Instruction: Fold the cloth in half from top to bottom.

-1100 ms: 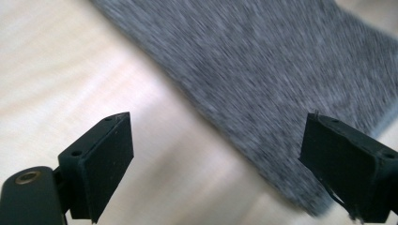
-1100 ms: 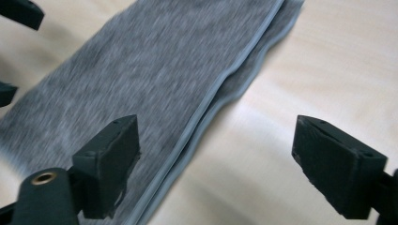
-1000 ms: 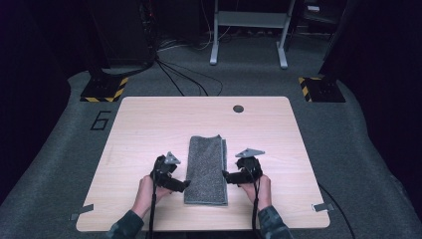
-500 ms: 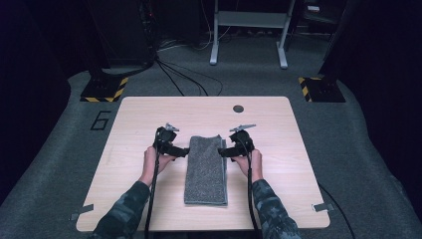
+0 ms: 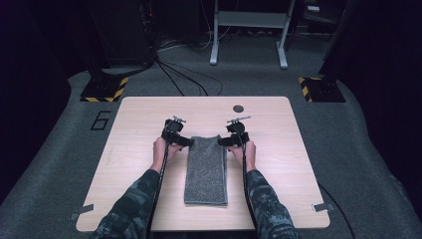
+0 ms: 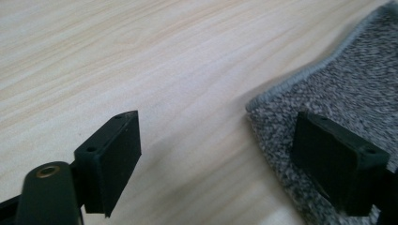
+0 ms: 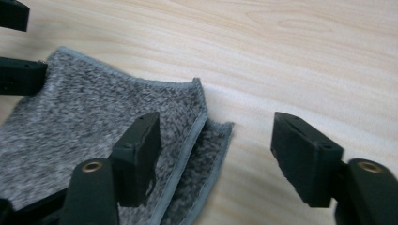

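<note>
Grey towel [image 5: 206, 169], folded into a long narrow strip, lies flat on the light wooden table [image 5: 134, 129], roughly centred, long axis running from the person's edge toward the far side. Both grippers sit at the towel's far end, one on each far corner. Left gripper [image 5: 180, 141] at the far left corner, held in the left hand [image 5: 163, 150]; right gripper [image 5: 233, 141] at the far right corner, held in the right hand [image 5: 245, 151]. In the left gripper view the jaws stand wide apart: one jaw over bare wood, the other over the pile just inside the towel's hemmed corner [image 6: 256, 105]; nothing is clamped between them. In the right gripper view the jaws are likewise spread, one above the towel's top layer, the other over bare table beyond the edge; the corner here shows two layers, the upper one [image 7: 199, 89] slightly offset from the lower [image 7: 220, 136], which peeks out beside it. Cannot tell whether either jaw actually touches the cloth. The left gripper's jaws also show at the far left edge of the right gripper view. A small dark round disc [image 5: 238, 108] sits on the table beyond the right gripper, well apart from the towel. Camouflage sleeves [image 5: 132, 204] enter from the bottom of the high view.
</note>
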`<state>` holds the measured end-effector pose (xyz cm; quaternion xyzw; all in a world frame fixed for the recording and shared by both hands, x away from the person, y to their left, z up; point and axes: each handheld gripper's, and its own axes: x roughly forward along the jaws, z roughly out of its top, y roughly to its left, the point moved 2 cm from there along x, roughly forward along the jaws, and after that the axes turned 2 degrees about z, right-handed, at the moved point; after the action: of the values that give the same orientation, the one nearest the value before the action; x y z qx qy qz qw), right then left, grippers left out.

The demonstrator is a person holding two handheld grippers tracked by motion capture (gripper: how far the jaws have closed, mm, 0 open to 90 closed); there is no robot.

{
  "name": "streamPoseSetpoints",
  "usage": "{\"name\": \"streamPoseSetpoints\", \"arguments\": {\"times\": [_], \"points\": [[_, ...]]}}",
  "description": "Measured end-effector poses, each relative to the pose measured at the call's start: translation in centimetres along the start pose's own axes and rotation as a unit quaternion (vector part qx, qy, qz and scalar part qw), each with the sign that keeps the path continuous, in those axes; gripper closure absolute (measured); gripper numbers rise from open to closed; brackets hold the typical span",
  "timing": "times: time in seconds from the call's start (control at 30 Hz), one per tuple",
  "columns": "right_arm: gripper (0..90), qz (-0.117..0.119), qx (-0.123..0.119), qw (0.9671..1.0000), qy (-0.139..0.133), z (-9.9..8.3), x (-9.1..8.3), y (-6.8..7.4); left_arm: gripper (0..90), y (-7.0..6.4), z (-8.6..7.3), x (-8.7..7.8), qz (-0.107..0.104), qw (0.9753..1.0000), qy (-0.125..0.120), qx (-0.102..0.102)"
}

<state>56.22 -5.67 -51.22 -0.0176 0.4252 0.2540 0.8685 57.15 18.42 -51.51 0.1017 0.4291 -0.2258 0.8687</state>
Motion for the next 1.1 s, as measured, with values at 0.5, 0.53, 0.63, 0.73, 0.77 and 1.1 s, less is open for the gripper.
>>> {"name": "streamPoseSetpoints", "arguments": {"times": [0.5,0.53,0.63,0.73,0.77,1.1], "points": [[62.1,-0.033,-0.044,0.9985,0.001,-0.4,1.4,0.4,43.7,-1.5,-0.2,0.8,-0.001,0.9995,-0.001,0.032],[64.6,-0.034,-0.050,0.9982,0.002,-0.3,1.4,0.5,46.6,-1.6,-0.2,0.7,-0.002,0.9993,-0.004,0.037],[73.2,-0.026,-0.052,0.9983,0.001,-0.4,1.4,0.7,52.6,-1.7,-0.3,0.6,-0.008,0.9990,-0.002,0.043],[78.7,-0.020,-0.049,0.9986,0.004,-0.3,1.5,0.9,61.1,-2.0,-0.2,0.6,-0.012,0.9987,-0.003,0.048],[80.3,-0.016,-0.049,0.9986,0.006,-0.3,1.4,0.8,63.8,-2.1,-0.2,0.6,-0.011,0.9987,-0.003,0.050],[85.7,-0.004,-0.037,0.9993,0.006,-0.4,1.4,0.8,83.3,-2.5,-0.2,0.5,-0.029,0.9982,0.000,0.053]]}}
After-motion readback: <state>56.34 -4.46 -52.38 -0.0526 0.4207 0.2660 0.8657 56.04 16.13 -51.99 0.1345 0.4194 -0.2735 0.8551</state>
